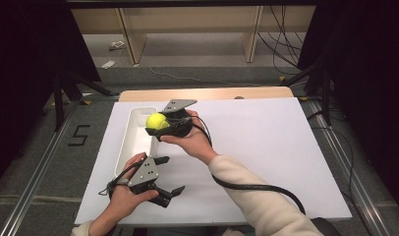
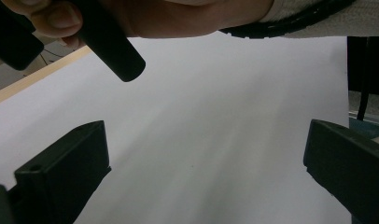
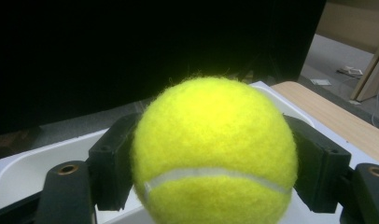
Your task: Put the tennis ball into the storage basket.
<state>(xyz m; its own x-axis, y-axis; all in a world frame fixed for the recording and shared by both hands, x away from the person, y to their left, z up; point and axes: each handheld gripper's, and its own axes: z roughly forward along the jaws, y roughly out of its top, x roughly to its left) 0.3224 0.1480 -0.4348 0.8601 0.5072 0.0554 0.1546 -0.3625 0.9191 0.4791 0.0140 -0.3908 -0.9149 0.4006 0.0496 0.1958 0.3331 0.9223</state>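
A yellow tennis ball [image 1: 157,121] is clamped between the black jaws of my right gripper [image 1: 156,127], held just above the right rim of a white oblong tray [image 1: 131,147]. In the right gripper view the ball [image 3: 213,140] sits between the two pads, with the tray [image 3: 43,158] below and behind it. My left gripper [image 1: 172,174] rests low over the white sheet near the front edge, to the right of the tray's near end. Its jaws stand wide apart with nothing between them, and in its own view the left gripper [image 2: 204,170] faces bare sheet.
A white sheet [image 1: 266,147] covers the wooden table [image 1: 207,93]. The right hand and its gripper's black handle [image 2: 108,44] hang over the sheet in the left gripper view. A black cable [image 1: 256,187] trails along the right sleeve. Black stands and floor cables surround the table.
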